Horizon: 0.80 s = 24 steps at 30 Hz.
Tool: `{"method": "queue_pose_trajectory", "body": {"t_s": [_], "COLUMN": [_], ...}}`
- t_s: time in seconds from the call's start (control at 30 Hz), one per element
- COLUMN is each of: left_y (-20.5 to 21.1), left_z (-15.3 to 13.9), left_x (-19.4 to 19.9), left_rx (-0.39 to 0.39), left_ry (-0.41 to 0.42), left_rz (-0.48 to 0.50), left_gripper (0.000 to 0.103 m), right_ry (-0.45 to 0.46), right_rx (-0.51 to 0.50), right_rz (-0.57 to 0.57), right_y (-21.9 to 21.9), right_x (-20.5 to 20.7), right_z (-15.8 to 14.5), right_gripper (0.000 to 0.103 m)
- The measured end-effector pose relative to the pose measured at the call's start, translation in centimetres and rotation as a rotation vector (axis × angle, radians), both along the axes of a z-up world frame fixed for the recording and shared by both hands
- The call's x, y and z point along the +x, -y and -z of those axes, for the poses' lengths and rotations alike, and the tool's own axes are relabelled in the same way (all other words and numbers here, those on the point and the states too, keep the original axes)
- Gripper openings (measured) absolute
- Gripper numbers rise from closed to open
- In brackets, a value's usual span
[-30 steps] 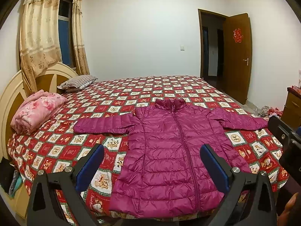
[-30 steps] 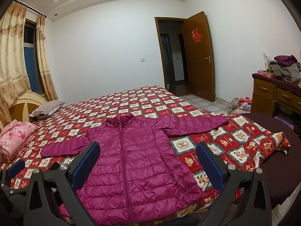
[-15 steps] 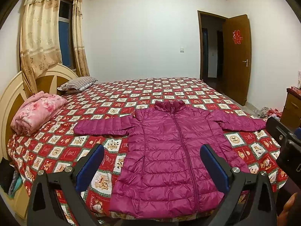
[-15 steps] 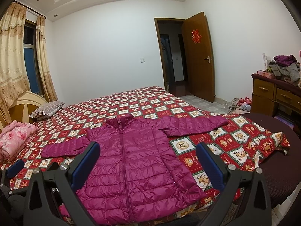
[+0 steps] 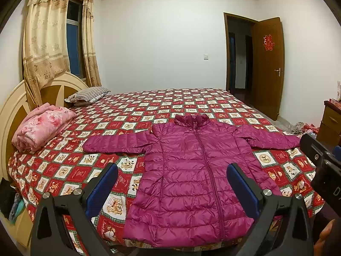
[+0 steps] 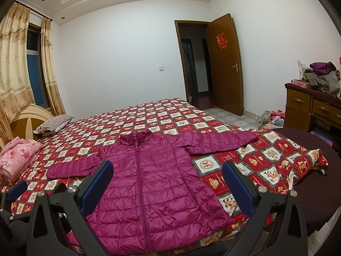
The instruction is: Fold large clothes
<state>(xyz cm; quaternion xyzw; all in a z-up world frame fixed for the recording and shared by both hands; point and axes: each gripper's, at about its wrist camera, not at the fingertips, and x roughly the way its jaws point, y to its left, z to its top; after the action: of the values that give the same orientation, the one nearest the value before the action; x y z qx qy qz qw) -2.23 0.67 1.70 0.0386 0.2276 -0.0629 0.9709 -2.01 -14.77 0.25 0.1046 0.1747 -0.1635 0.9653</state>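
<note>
A magenta quilted puffer jacket (image 5: 191, 170) (image 6: 149, 183) lies flat and zipped on the bed, collar toward the far side, hem at the near edge, both sleeves spread out sideways. My left gripper (image 5: 172, 188) hangs open above the hem, holding nothing. Wide open too, my right gripper (image 6: 167, 184) hovers over the jacket's lower half with nothing between its blue-padded fingers (image 6: 236, 187). Neither gripper touches the fabric.
The bed carries a red checked bedspread (image 5: 64, 170) (image 6: 266, 155), a folded pink quilt (image 5: 40, 125) and a striped pillow (image 5: 87, 93) by the headboard. A wooden dresser (image 6: 309, 111) piled with clothes stands at right, near an open door (image 6: 226, 64). Clothes lie on the floor.
Both views have tilted down slightly, so the jacket sits a little lower in frame. The jacket has not moved and both grippers stay open.
</note>
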Motion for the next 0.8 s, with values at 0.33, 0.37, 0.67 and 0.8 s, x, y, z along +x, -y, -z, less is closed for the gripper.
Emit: {"method": "queue_pose_trajectory", "body": {"t_s": [0.33,0.37,0.67,0.8], "left_y": [-0.04,-0.02,0.04,0.06], "left_z": [0.02,0.02,-0.01,-0.01], "left_x": [-0.18,-0.18,-0.28,-0.31], "left_rx": [-0.004,-0.003,-0.004,-0.005], "left_ry": [0.000,-0.001,0.003,0.003], "left_rz": [0.004,0.004,0.008,0.010], "left_gripper": [0.102,0.102,0.102,0.102], "right_ry": [-0.006,-0.010,-0.017,-0.021], "right_rx": [-0.004,-0.005,-0.002,-0.006], "right_rz": [0.005,0.010,0.016,0.016], "right_y": [0.03,0.07,0.32,0.30], "right_x": [-0.14,-0.15,-0.05,0.10], "right_z": [0.07,0.07,0.07,0.03], "right_gripper": [0.103,0.103,0.103,0.103]}}
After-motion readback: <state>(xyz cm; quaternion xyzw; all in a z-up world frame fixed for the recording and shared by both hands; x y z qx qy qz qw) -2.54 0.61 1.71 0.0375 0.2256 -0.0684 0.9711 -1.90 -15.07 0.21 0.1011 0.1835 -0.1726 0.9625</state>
